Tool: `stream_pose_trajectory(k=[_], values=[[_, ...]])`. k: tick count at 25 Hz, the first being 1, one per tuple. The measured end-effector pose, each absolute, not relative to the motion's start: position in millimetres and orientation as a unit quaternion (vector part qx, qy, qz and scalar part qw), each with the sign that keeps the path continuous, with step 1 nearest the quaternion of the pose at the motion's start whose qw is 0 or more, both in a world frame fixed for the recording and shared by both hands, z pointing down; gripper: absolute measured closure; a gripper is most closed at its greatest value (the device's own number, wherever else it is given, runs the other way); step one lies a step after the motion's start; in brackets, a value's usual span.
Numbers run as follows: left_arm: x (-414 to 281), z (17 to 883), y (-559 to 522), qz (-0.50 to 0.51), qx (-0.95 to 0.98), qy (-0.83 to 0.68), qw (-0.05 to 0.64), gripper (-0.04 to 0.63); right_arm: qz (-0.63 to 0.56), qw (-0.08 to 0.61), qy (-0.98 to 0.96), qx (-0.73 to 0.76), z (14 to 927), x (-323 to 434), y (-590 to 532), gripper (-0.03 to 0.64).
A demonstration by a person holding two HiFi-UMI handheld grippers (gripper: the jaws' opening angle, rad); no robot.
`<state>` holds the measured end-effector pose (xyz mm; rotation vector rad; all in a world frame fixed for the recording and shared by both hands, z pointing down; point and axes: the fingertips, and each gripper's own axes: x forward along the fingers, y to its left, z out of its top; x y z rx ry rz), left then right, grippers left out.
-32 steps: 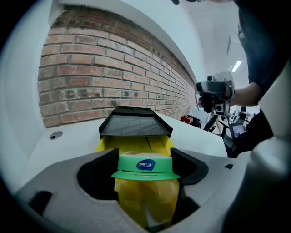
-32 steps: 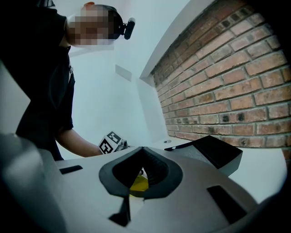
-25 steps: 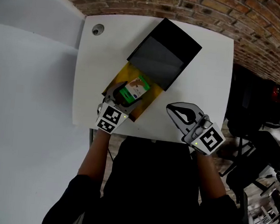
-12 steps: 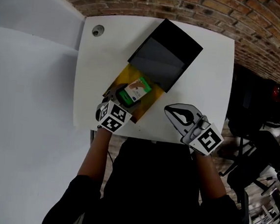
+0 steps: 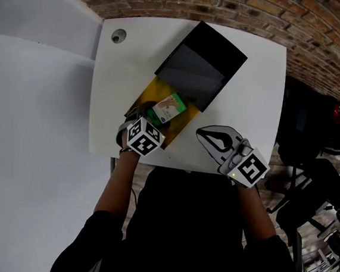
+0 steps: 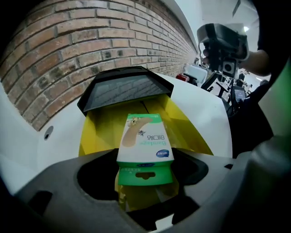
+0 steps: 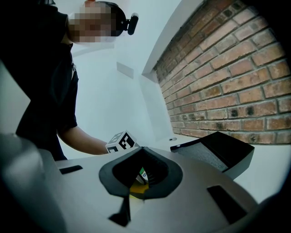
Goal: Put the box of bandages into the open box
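A green and white box of bandages (image 5: 169, 106) lies tilted over the yellow inside of the open box (image 5: 152, 92), just below its raised black lid (image 5: 197, 66). My left gripper (image 5: 154, 121) reaches in from the near end and is shut on the bandage box's near end. In the left gripper view the bandage box (image 6: 144, 136) sits between the jaws, its green tab toward the camera, above the yellow box (image 6: 97, 132). My right gripper (image 5: 199, 133) rests shut and empty over the table to the right of the open box; its tips (image 7: 142, 149) meet.
The white table (image 5: 251, 98) has a round grommet hole (image 5: 118, 36) at its far left corner. Its near edge runs just under both grippers. A brick wall lies beyond, and dark chairs (image 5: 313, 140) stand to the right. The lid (image 7: 218, 148) shows beside the right gripper.
My left gripper has pushed forward and to the right, carrying the bandage box a little deeper over the yellow box. The right gripper has shifted slightly left.
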<state>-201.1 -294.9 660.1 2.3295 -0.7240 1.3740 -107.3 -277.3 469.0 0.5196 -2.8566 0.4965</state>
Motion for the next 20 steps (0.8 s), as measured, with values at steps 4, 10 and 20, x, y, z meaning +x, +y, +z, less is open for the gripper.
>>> stream_pose_trajectory(k=[4,10,20], values=[[-202,666,-295,0.501,0.812,-0.250,0.166,0.244,0.167,0.099,-0.966,0.171,469,-107,-279,0.612],[-201,670,-294,0.512,0.807,-0.239,0.171,0.244,0.171,0.099,-0.965,0.170,471,-106,-280,0.611],[-201,672,-294,0.511,0.810,-0.227,0.180,0.244,0.176,0.091,-0.966,0.168,473,-106,-279,0.611]])
